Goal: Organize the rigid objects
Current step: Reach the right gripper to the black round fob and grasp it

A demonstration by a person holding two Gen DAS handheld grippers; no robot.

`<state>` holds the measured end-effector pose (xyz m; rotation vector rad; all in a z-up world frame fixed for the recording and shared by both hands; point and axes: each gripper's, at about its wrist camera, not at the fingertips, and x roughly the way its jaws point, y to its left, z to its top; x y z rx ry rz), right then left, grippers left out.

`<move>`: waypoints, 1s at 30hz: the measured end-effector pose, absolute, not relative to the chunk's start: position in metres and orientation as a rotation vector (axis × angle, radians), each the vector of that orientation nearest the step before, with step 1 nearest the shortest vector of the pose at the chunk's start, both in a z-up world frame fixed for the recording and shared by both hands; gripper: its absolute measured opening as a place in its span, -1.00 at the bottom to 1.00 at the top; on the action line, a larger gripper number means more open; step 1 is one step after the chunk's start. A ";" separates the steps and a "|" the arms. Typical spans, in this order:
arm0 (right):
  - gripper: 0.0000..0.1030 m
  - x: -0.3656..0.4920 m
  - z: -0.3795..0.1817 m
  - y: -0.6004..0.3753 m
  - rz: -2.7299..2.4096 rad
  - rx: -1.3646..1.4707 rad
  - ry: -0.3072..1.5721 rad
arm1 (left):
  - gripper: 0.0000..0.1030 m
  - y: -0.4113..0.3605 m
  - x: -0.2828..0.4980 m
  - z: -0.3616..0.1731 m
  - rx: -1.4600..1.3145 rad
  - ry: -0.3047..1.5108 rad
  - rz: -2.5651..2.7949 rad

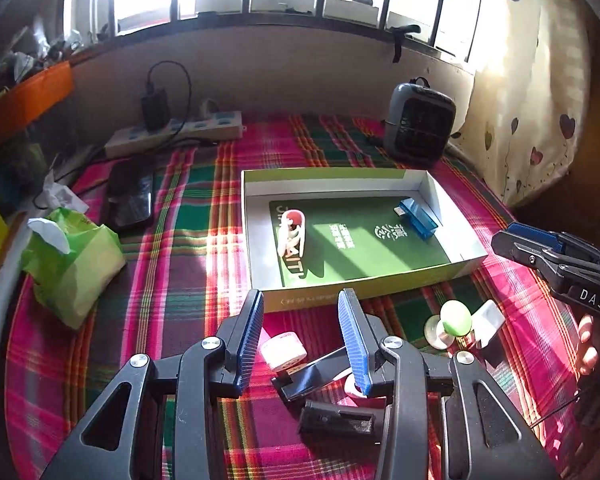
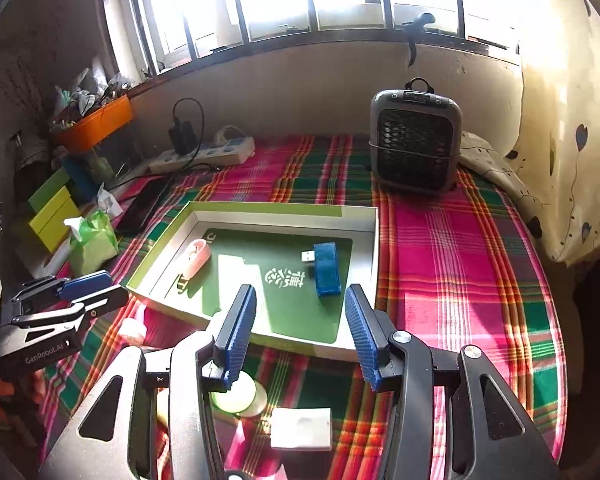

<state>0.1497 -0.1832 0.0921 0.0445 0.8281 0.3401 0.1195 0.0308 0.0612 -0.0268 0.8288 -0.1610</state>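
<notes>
Two hand-held grippers, left (image 1: pixel 300 336) and right (image 2: pixel 300 332), jaws apart, empty; left fingers partly hide a black clip (image 1: pixel 312 376).

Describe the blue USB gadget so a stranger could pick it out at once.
Find the shallow open cardboard box on the plaid cloth. On its green floor lie two things: a pink-and-white oval case toward one end and a translucent blue rectangular dongle toward the other. Only the dongle is blue, with a silver USB plug at one end.

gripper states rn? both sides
Left gripper: open, empty, above the small items in front of the box.
Right gripper: open, empty, at the box's near edge.
</notes>
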 end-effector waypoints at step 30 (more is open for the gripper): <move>0.06 0.045 0.038 -0.179 0.474 0.045 0.919 | -0.17 0.034 0.073 0.015 -0.161 0.910 -0.256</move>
